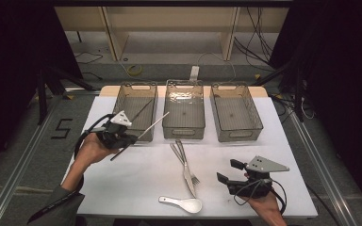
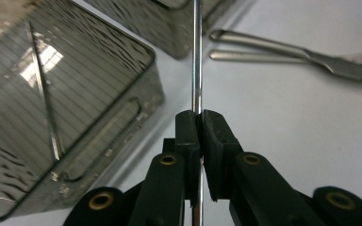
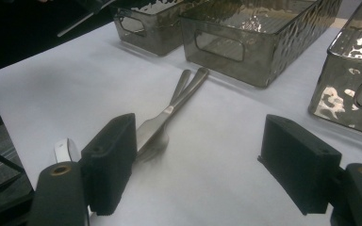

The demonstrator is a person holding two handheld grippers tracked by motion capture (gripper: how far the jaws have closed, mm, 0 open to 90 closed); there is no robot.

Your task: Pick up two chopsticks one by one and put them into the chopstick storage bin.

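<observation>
the left gripper (image 1: 131, 140) pinches a thin silver metal chopstick (image 2: 197, 56) near its middle, so it balances just beside the left smoked-plastic bin (image 1: 134, 110), where another chopstick (image 2: 45, 99) lies, likely its destination. the right gripper (image 1: 228, 171) rests with jaws wide apart and nothing between them, near the steel knife (image 3: 169, 110) and white ceramic spoon (image 1: 181, 203).

A white table (image 1: 136, 183) stands on grey carpeted floor (image 1: 23, 155). Beyond its far edge runs a pale wooden shelf frame (image 1: 169, 28), with cables (image 1: 257, 40) trailing over the floor beside it. Left of the table, a black "5" (image 1: 62, 128) marks the carpet. Dark curtains (image 1: 344, 70) flank both sides.
</observation>
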